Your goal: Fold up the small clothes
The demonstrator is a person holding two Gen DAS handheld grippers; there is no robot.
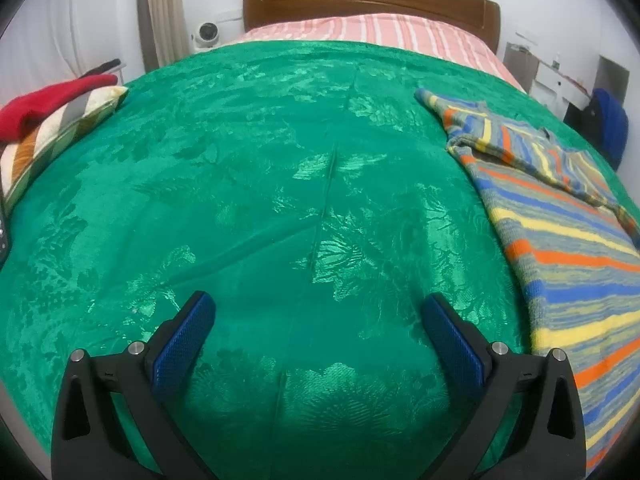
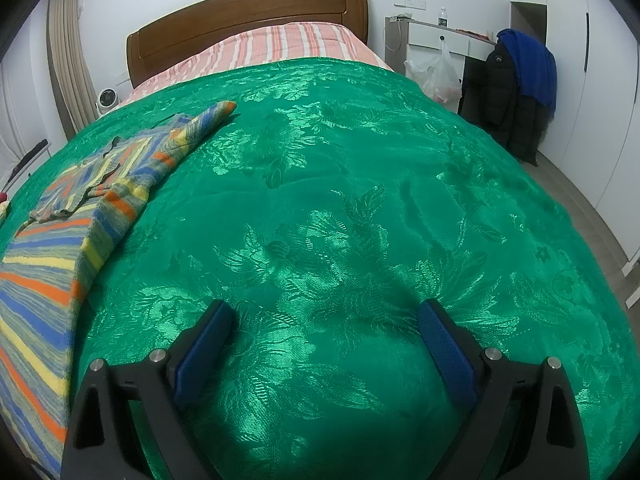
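1. Left wrist view: my left gripper hangs spread wide over the shiny green floral bedspread, holding nothing. The striped knitted sweater lies off to its right, one sleeve already folded over. Risk: I might pinch bedspread along with the knit.
2. Right wrist view: my right gripper is just as wide and empty, with the sweater on its left. Lifting unevenly could undo that sleeve.

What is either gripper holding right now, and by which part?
Nothing. The left gripper and the right gripper are both open over the green bedspread; the striped sweater lies untouched between them.
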